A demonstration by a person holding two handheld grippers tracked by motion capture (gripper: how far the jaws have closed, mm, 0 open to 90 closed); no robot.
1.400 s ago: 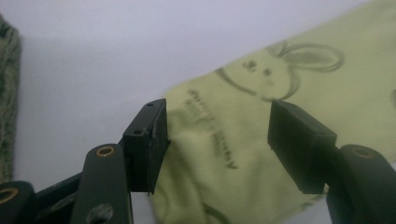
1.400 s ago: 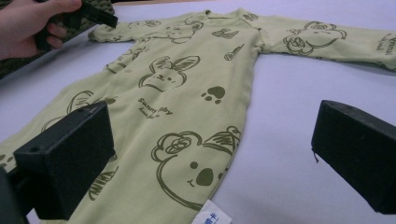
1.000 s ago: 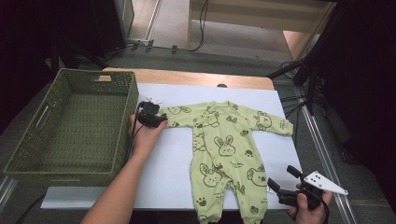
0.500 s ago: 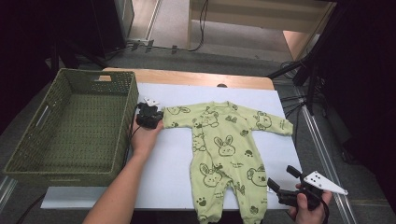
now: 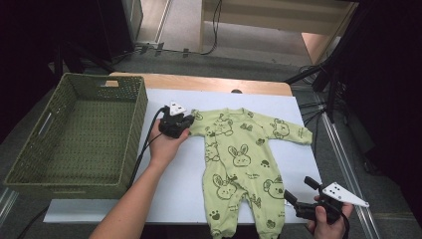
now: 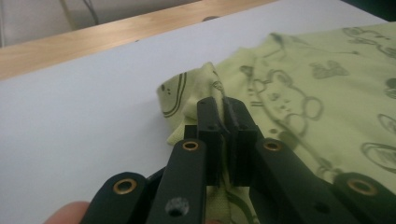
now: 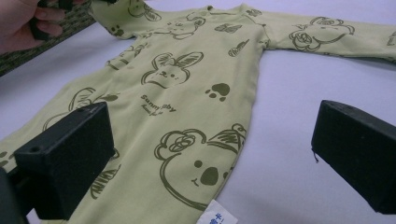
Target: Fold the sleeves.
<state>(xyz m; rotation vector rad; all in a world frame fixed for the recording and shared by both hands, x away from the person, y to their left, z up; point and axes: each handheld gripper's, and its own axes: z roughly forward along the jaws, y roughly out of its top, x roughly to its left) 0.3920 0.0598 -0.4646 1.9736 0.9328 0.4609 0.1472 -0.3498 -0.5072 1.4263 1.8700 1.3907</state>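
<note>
A light green baby romper (image 5: 239, 159) with dark animal prints lies spread flat on the white sheet (image 5: 179, 189). My left gripper (image 5: 185, 122) is shut on the cuff of the romper's sleeve (image 6: 187, 93) nearest the basket; the sleeve bunches up between the jaws in the left gripper view, where the left gripper (image 6: 223, 106) pinches the cloth. My right gripper (image 5: 297, 191) stands open at the front right, just beside one romper leg (image 5: 271, 199). In the right gripper view the romper (image 7: 187, 93) lies ahead of the right gripper (image 7: 210, 154), whose jaws stand wide apart over the leg's edge.
A green woven basket (image 5: 54, 169) stands at the left of the table, close to my left hand. The wooden table edge (image 5: 219, 84) runs along the back. Dark stands and cables crowd the floor at the right (image 5: 328, 89).
My left gripper has drawn the sleeve cuff to the right, toward the romper's body. The right gripper has stayed in place.
</note>
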